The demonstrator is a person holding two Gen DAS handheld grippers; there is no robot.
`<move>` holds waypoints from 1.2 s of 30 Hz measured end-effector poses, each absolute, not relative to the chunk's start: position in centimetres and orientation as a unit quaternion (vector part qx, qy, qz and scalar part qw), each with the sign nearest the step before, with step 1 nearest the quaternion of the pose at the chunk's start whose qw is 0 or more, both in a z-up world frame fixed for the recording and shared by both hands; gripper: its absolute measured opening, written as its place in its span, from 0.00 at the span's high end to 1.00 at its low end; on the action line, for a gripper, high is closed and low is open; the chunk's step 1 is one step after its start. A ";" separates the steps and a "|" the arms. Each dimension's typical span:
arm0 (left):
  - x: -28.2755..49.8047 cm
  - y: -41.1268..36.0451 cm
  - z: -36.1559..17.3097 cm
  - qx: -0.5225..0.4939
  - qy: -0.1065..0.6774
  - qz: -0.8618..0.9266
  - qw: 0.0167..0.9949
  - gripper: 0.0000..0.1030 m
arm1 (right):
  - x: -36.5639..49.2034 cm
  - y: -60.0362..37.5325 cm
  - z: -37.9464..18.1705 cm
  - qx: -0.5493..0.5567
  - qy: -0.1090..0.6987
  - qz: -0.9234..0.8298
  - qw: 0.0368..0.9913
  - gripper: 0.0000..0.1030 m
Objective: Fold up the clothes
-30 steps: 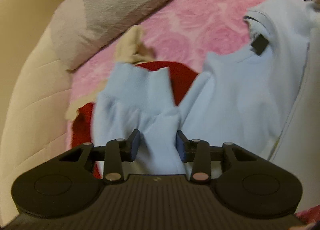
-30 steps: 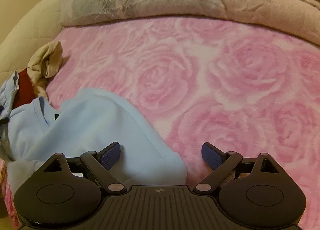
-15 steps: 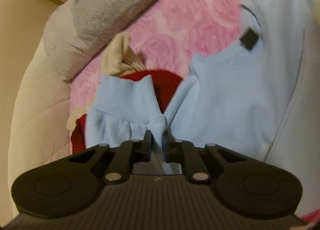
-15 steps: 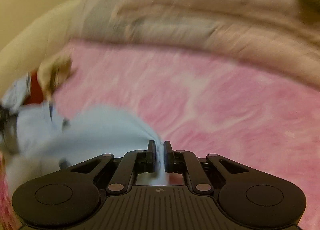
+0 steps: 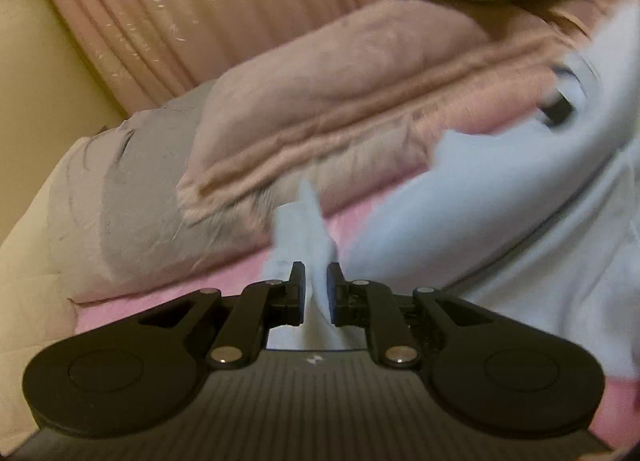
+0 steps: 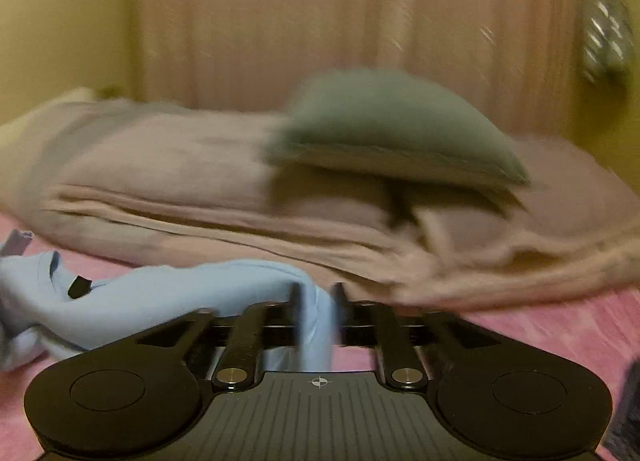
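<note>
A light blue sweatshirt [image 5: 500,221] hangs lifted above the pink rose-patterned bed cover [image 5: 168,301]. My left gripper [image 5: 316,285] is shut on its ribbed sleeve cuff [image 5: 304,225], which sticks up between the fingers. The sweatshirt body spreads to the right in the left wrist view, with a dark neck label [image 5: 556,113] showing. In the right wrist view my right gripper [image 6: 316,297] is shut on another part of the light blue sweatshirt [image 6: 180,293], which trails off to the left. Both views are blurred by motion.
A folded pinkish-beige blanket [image 5: 340,101] and a grey pillow [image 6: 392,129] lie at the back of the bed. Behind them hangs a pink curtain [image 5: 200,1]. A cream padded bed edge [image 5: 24,241] runs along the left.
Both grippers closed on the sweatshirt, left on the sleeve cuff, right on its edge, and lifted it off the bed. The views tilted up toward the blanket and curtain.
</note>
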State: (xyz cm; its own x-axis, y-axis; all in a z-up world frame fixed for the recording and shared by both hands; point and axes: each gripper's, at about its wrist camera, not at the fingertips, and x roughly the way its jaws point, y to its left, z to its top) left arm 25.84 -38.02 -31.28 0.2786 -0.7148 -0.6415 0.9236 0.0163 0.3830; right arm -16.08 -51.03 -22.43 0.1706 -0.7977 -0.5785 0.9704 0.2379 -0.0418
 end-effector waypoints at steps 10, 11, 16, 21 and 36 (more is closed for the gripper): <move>17.8 -32.3 -35.9 0.369 0.311 -0.600 0.638 0.76 | -26.6 -36.3 -34.3 0.526 0.211 -0.512 0.646 0.18; 17.1 -30.9 -36.3 0.366 0.330 -0.595 0.634 0.76 | -26.5 -34.5 -36.0 0.567 0.197 -0.495 0.629 0.25; 14.9 -26.0 -37.8 0.337 0.414 -0.565 0.629 0.76 | -24.4 -28.6 -42.4 0.685 0.125 -0.452 0.558 0.32; 13.3 -24.3 -37.9 0.317 0.432 -0.561 0.631 0.76 | -22.3 -31.3 -43.7 0.674 0.102 -0.429 0.593 0.86; 11.4 -23.8 -35.5 0.275 0.451 -0.568 0.631 0.78 | -48.3 -39.6 -28.3 0.420 0.289 -0.681 0.526 0.28</move>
State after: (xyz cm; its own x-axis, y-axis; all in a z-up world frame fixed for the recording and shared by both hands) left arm 11.36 -23.81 -35.49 -0.0512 -0.4692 -0.8816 0.9651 0.2037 -0.1644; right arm -48.30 -39.64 -28.32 -0.0948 -0.4733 -0.8758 0.9591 -0.2792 0.0471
